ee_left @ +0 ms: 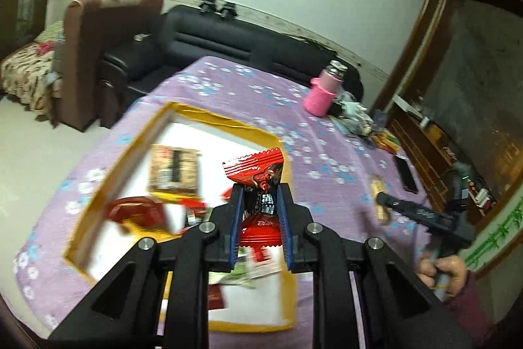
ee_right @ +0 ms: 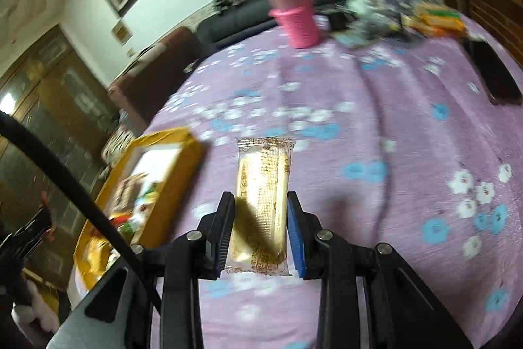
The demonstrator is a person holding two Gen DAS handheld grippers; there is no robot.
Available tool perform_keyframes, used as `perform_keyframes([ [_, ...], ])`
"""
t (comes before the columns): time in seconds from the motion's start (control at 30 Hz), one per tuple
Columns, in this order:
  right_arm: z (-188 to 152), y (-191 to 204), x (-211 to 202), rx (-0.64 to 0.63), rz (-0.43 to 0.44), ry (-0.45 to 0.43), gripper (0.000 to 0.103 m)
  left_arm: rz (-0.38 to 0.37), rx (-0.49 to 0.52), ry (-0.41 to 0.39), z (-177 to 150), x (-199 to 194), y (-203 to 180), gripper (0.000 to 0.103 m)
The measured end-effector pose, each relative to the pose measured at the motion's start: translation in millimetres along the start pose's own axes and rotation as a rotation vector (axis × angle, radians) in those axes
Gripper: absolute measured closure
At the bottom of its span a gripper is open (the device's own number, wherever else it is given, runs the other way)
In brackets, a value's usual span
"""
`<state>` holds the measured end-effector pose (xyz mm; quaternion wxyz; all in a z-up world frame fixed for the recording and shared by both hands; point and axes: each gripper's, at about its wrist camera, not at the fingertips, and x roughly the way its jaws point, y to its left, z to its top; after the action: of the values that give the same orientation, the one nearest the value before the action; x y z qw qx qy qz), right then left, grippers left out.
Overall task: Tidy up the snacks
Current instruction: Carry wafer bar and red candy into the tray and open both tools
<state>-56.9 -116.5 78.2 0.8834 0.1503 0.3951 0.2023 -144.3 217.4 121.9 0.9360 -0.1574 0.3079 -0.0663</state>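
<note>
My left gripper (ee_left: 260,195) is shut on a red and black snack packet (ee_left: 258,172) and holds it above the yellow-rimmed box (ee_left: 225,123), which has several snack packets lying on its white floor. In the right wrist view my right gripper (ee_right: 261,201) is shut on a pale beige snack bar in a clear wrapper (ee_right: 263,195), lifted over the purple flowered cloth (ee_right: 376,126). The yellow box (ee_right: 170,172) lies to its left. From the left wrist view the right gripper (ee_left: 382,201) shows at the right with the beige bar (ee_left: 379,198) in it, and a hand (ee_left: 441,270) grips its handle.
A pink bottle (ee_left: 322,94) stands at the table's far side beside a heap of wrappers and orange packets (ee_left: 385,139). A dark phone (ee_left: 407,174) lies near the right edge. A black sofa (ee_left: 228,38) and a brown armchair (ee_left: 98,48) stand behind the table.
</note>
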Motion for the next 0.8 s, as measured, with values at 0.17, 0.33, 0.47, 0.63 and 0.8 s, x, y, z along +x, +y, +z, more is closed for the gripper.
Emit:
perform_keyframes([
  [0.17,-10.0,69.1,5.5,-0.115,0.059,0.031,0.073,-0.001,-0.051,0.009,-13.7,-0.4,25.3,0.081],
  [0.33,-27.7,121.2,26.6,-0.2,0.106,0.087,0.073,-0.002,-0.081,0.026,-23.5,-0.9,43.4,0.081],
  [0.47,-35.2,144.6,46.2,-0.246,0.113,0.128,0.073,-0.002,-0.084,0.04,-30.0,2.8,47.8,0.081],
  [0.63,-42.4,160.5,61.7,-0.285,0.096,0.163,0.073,0.013,-0.064,0.053,-35.8,11.0,46.4,0.081],
  [0.8,-44.0,171.7,76.8,-0.311,0.067,0.184,0.073,0.048,-0.025,0.053,-36.2,17.0,40.7,0.081],
])
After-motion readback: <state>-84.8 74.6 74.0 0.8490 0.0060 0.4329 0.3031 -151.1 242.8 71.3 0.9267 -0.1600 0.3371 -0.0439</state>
